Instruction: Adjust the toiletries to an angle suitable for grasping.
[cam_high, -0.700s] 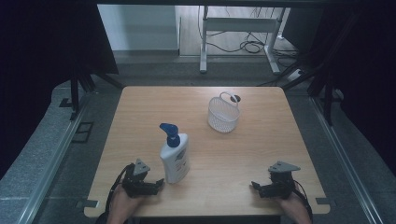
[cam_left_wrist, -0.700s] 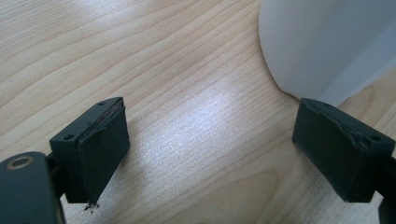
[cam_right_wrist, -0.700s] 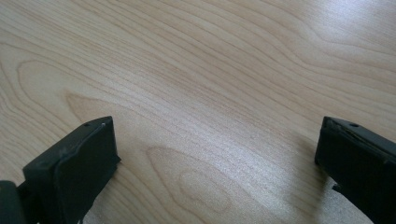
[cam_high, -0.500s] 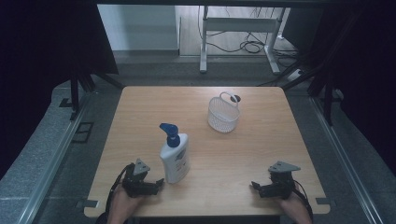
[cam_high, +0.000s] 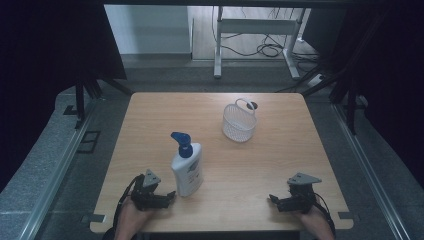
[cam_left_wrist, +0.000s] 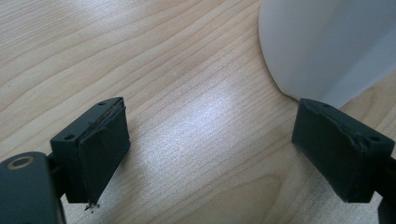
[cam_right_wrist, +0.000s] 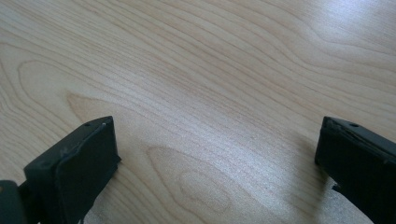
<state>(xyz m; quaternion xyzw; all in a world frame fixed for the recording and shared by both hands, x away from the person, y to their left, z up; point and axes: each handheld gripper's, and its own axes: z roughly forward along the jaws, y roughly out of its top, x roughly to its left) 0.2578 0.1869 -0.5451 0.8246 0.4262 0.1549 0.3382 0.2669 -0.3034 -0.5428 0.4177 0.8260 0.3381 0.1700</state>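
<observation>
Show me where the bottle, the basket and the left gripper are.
bottle (cam_high: 188, 170), high view, white body.
basket (cam_high: 239, 128), high view, mesh wall.
left gripper (cam_high: 170, 196), high view, between its fingertips.

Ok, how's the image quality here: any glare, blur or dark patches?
High view: table evenly lit, surroundings nearly black, bottle and basket soft but readable. Left gripper view: a bright glare patch on the wood between the open jaws, and the bottle is a washed-out, unfocused white mass. Right gripper view: wood grain sharp, mild sheen at top right, near jaws slightly blurred.
</observation>
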